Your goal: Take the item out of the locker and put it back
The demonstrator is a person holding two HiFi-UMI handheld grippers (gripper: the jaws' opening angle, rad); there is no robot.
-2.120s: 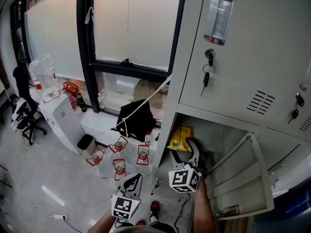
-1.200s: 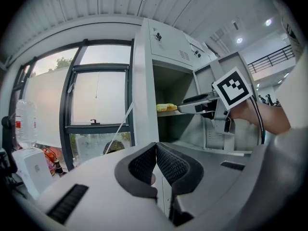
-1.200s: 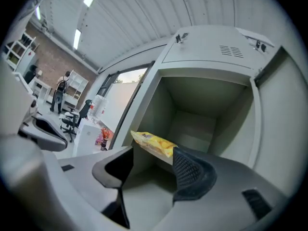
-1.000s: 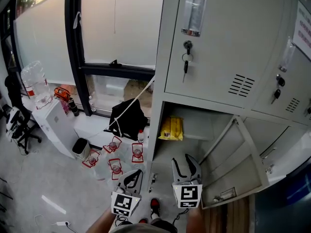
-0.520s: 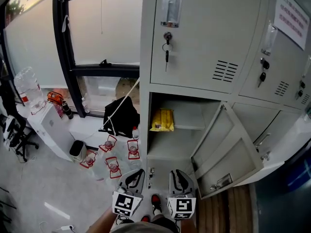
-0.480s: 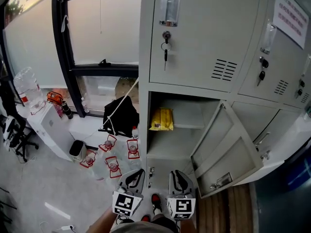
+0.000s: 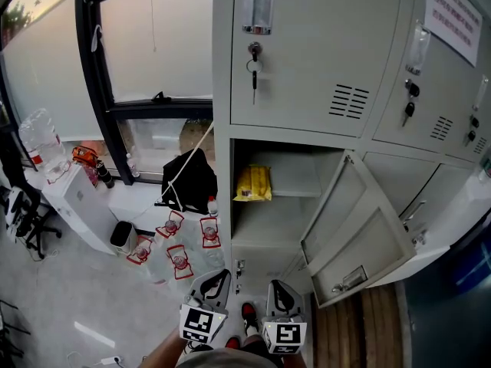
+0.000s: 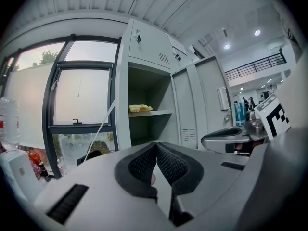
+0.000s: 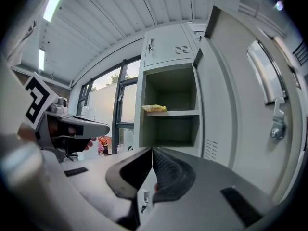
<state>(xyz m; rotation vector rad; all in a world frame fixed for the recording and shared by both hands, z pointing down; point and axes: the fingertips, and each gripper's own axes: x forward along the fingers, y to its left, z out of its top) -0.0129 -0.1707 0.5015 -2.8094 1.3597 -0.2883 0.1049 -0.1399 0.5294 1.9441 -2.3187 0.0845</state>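
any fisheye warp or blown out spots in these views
Head view: edges bend mildly, light even. Left gripper view: heavy fisheye, black corners, window washed pale. Right gripper view: same warp, ceiling light strip glares, yellow packet still sharp.

One yellow packet (image 7: pixel 253 182) lies on a locker shelf at the centre. One locker door (image 7: pixel 360 236) stands open at lower right. Two bunches of keys (image 7: pixel 254 73) hang from locks along the top. Four red-labelled bottles (image 7: pixel 170 227) stand on the floor at lower left, near one black bag (image 7: pixel 189 181), one small bin (image 7: pixel 121 236) and one large water jug (image 7: pixel 37 138). Two grippers sit at the bottom centre: left gripper (image 7: pixel 221 277), right gripper (image 7: pixel 276 287).
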